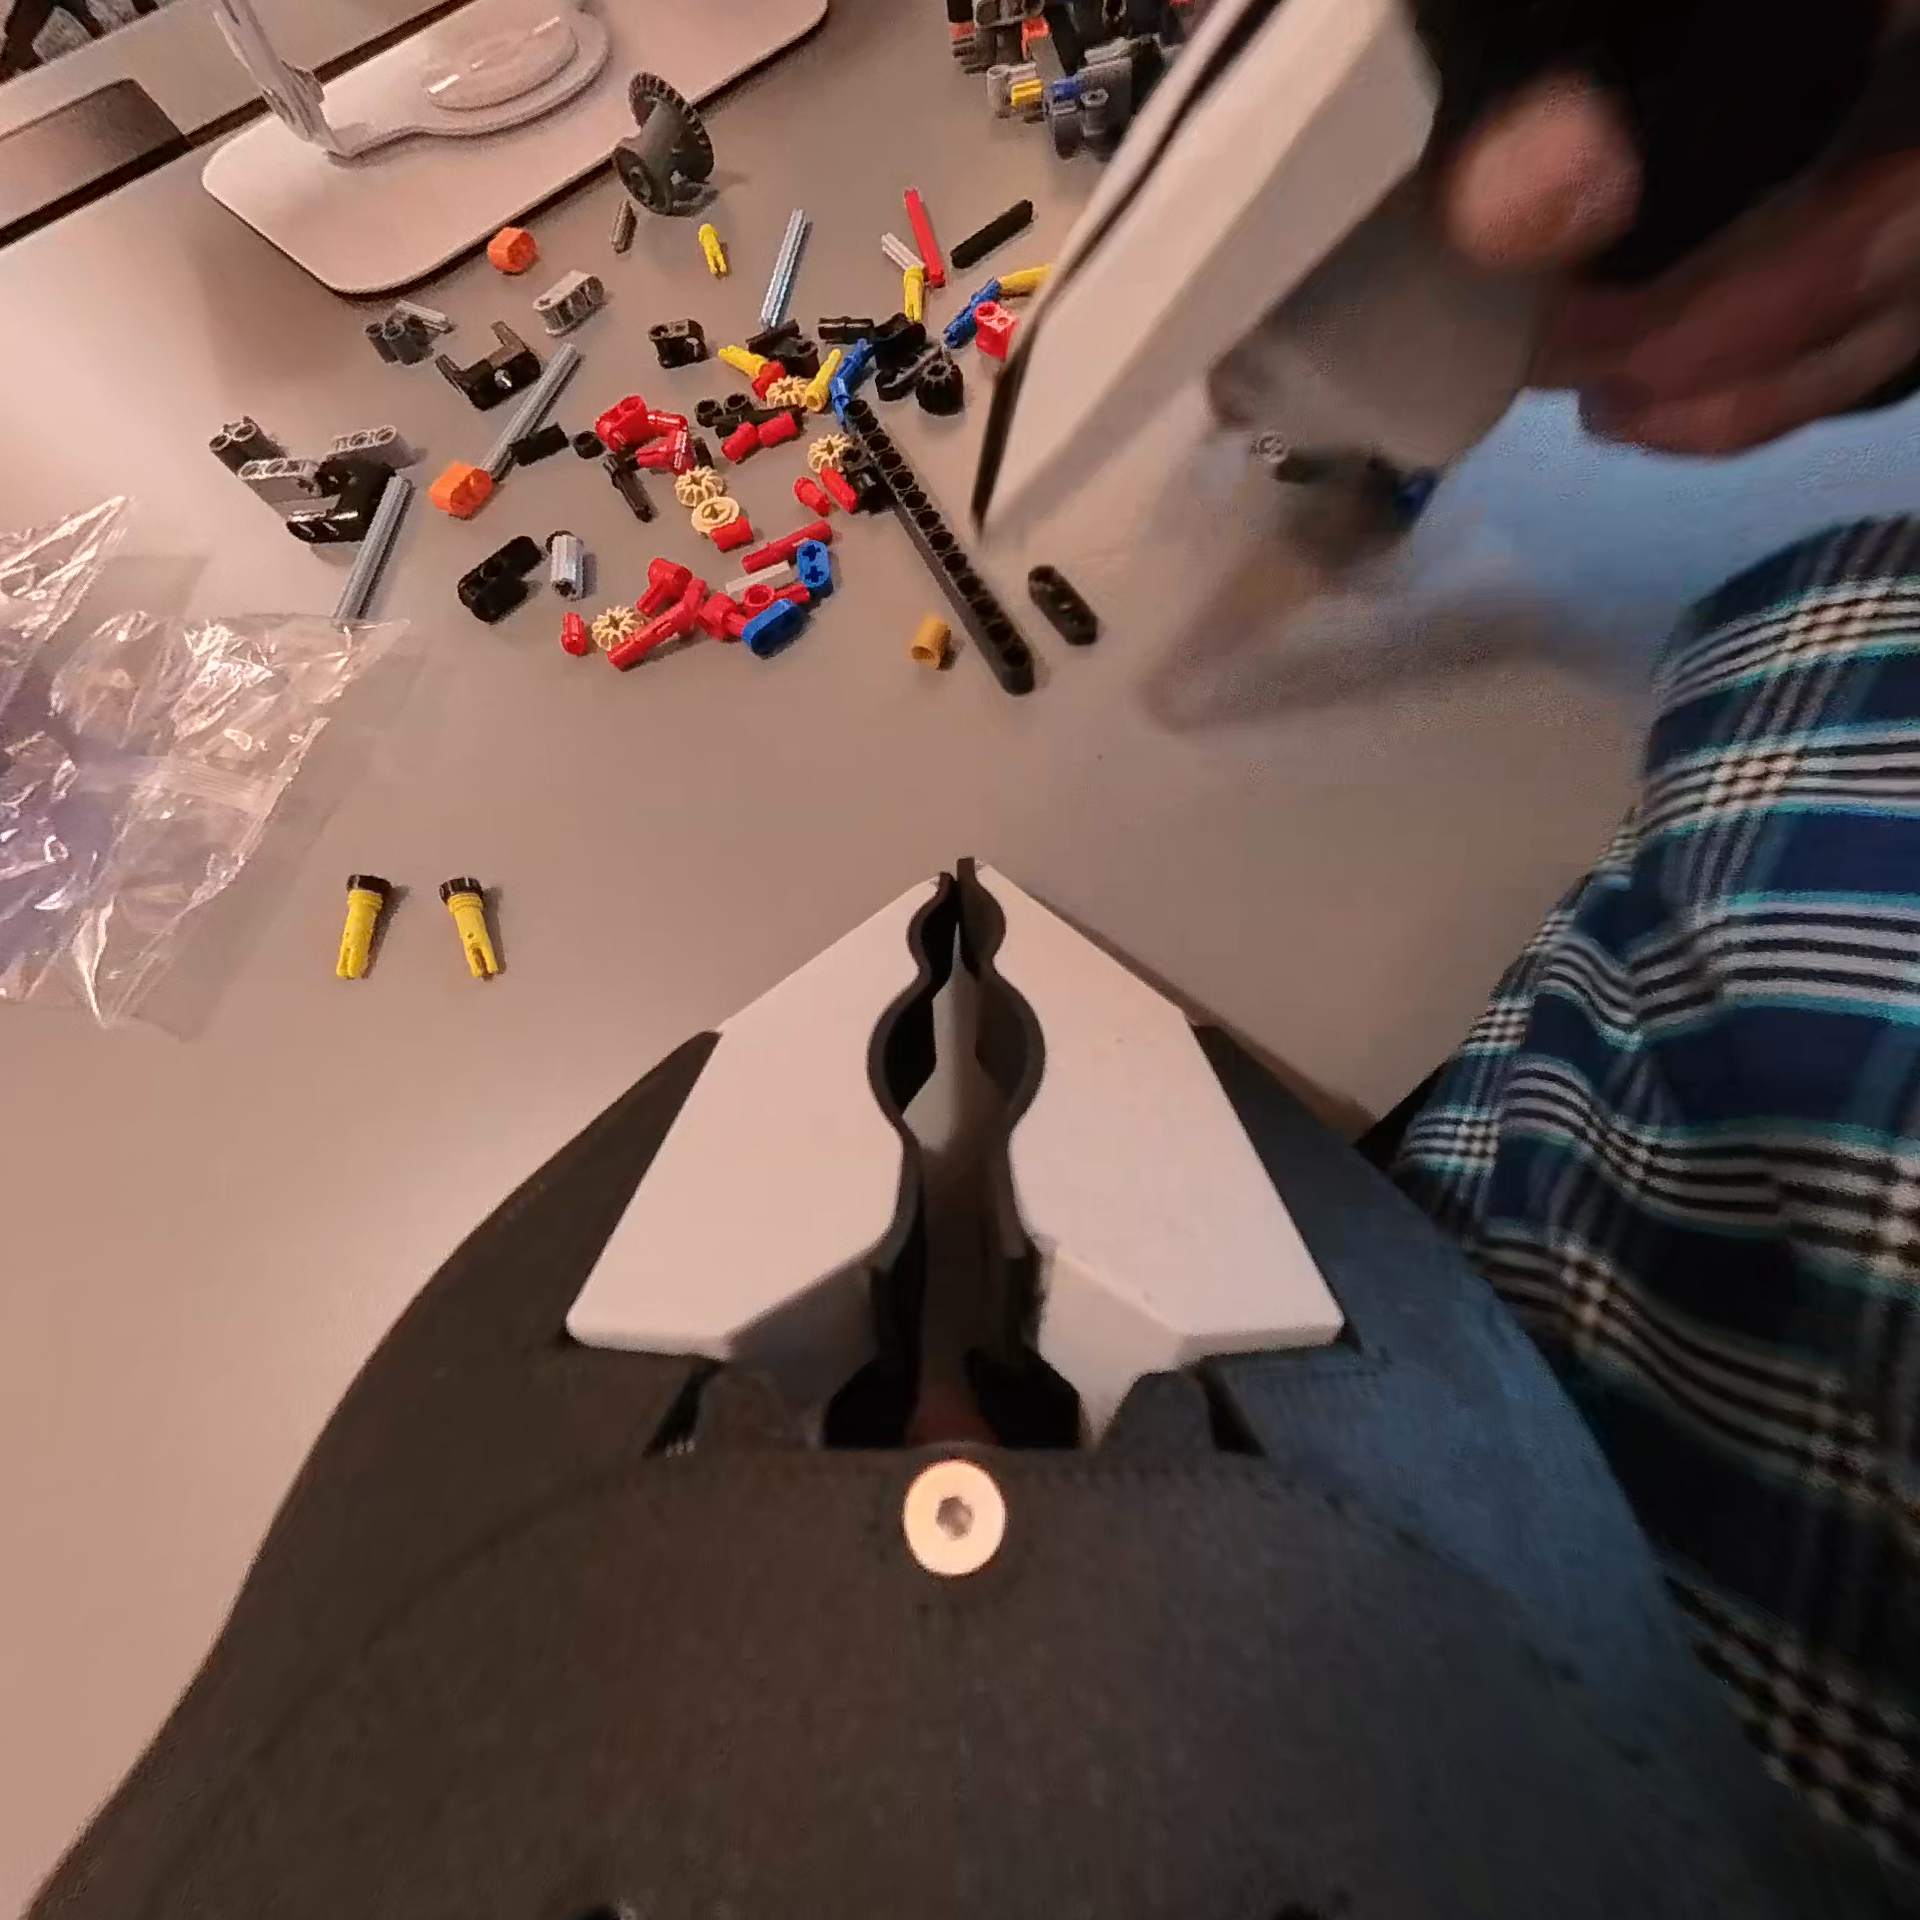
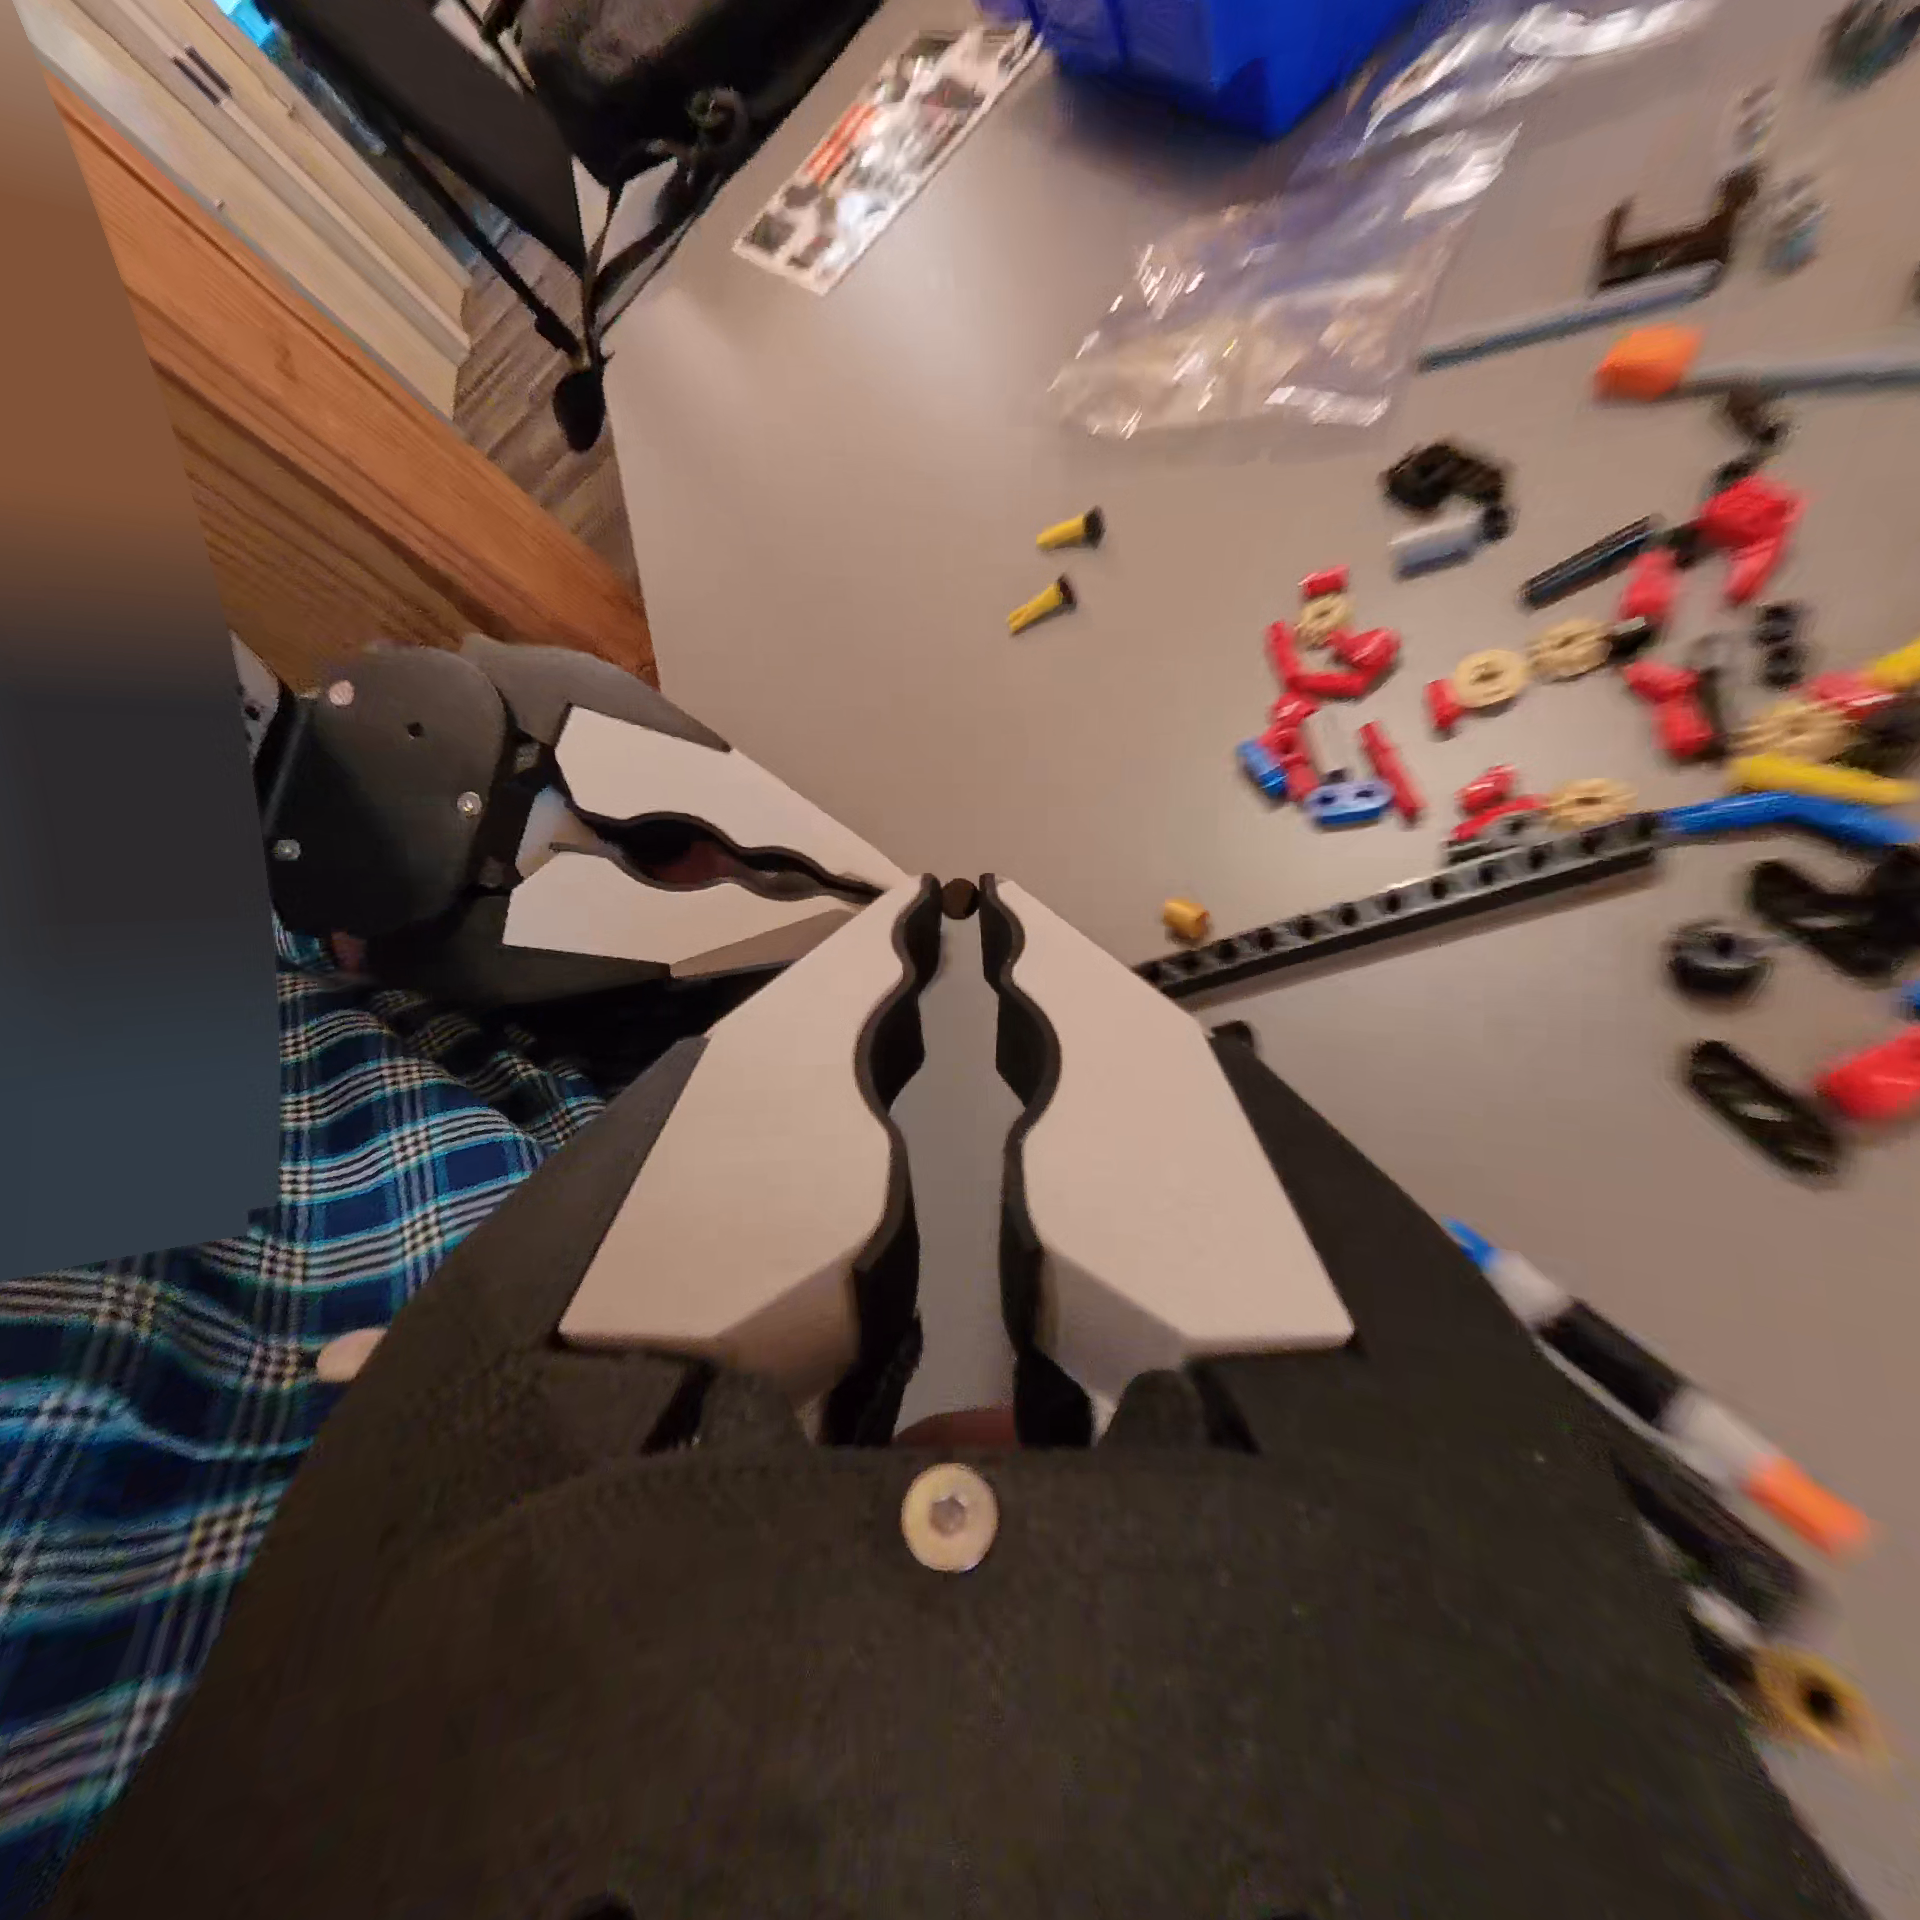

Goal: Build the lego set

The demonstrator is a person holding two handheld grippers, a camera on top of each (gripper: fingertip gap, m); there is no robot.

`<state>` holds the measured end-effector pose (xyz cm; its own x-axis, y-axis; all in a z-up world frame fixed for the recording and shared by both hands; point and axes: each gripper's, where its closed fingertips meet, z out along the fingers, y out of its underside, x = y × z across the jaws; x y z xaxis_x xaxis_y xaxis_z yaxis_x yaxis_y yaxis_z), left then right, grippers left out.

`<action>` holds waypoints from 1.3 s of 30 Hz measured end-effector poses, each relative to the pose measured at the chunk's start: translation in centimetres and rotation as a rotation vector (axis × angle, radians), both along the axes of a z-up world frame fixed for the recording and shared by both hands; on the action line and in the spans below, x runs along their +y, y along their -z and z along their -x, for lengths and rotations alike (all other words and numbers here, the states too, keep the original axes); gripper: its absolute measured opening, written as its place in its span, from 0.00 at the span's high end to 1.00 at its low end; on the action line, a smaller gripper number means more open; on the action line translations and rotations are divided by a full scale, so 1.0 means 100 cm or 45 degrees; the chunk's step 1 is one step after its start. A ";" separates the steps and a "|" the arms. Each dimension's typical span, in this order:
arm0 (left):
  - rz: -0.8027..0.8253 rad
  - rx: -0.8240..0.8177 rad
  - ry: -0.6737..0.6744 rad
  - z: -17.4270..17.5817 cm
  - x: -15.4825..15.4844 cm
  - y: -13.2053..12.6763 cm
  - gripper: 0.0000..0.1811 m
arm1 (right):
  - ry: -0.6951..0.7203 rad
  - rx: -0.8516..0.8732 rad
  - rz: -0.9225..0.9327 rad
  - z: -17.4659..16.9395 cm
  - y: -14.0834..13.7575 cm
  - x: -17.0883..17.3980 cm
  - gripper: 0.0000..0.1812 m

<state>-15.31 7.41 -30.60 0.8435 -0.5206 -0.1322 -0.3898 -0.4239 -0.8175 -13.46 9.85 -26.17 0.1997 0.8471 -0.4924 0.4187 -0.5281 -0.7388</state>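
Observation:
Loose Lego parts (image 1: 727, 457) lie scattered on the grey table (image 1: 727, 790): red, blue, yellow and black pins, tan gears and a long black beam (image 1: 940, 551). Two yellow pins with black heads (image 1: 416, 925) lie apart at the front left. My left gripper (image 1: 957, 881) is shut with nothing visible between its tips. My right gripper (image 2: 958, 891) is shut on a small dark round piece (image 2: 958, 894). The left gripper (image 2: 868, 888) points at it from the left, tips almost touching. The right gripper (image 1: 997, 499) shows blurred above the beam.
Clear plastic bags (image 1: 135, 748) lie at the left, and a white stand base (image 1: 416, 166) at the back. A blue bin (image 2: 1226, 62) and a printed sheet (image 2: 883, 156) sit farther off. A plaid sleeve (image 1: 1714, 935) is at the right. A blurred part-built piece (image 2: 1704, 1455) is at the right. Tip to tip, the grippers are about 6 cm apart.

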 end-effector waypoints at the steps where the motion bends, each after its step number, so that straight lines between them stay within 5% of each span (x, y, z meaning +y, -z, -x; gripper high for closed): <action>1: 0.009 -0.005 -0.007 0.000 0.001 0.000 1.00 | 0.024 0.007 -0.015 -0.008 -0.007 0.009 0.98; 5: 0.003 0.012 -0.009 -0.001 0.002 0.000 1.00 | 0.076 -0.003 -0.048 -0.043 -0.018 0.031 0.98; 12: -0.014 0.082 0.026 -0.009 0.001 -0.002 0.97 | 0.055 -0.054 -0.024 -0.081 0.000 0.003 0.98; 17: -0.171 0.122 0.360 -0.064 -0.007 -0.028 0.92 | 0.124 -0.046 0.023 -0.107 0.012 -0.004 0.98; 23: -0.164 0.158 0.776 -0.127 -0.026 -0.022 0.87 | 0.163 -0.118 -0.049 -0.130 0.025 -0.009 0.98; 39: -0.059 0.324 1.056 -0.174 -0.041 0.007 0.95 | 0.082 -0.184 -0.190 -0.146 0.038 -0.020 0.97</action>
<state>2.12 3.35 -31.31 0.1358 -0.9437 -0.3018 -0.7317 0.1099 -0.6727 1.19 7.82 -29.97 0.3151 0.8916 -0.3251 0.4946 -0.4467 -0.7455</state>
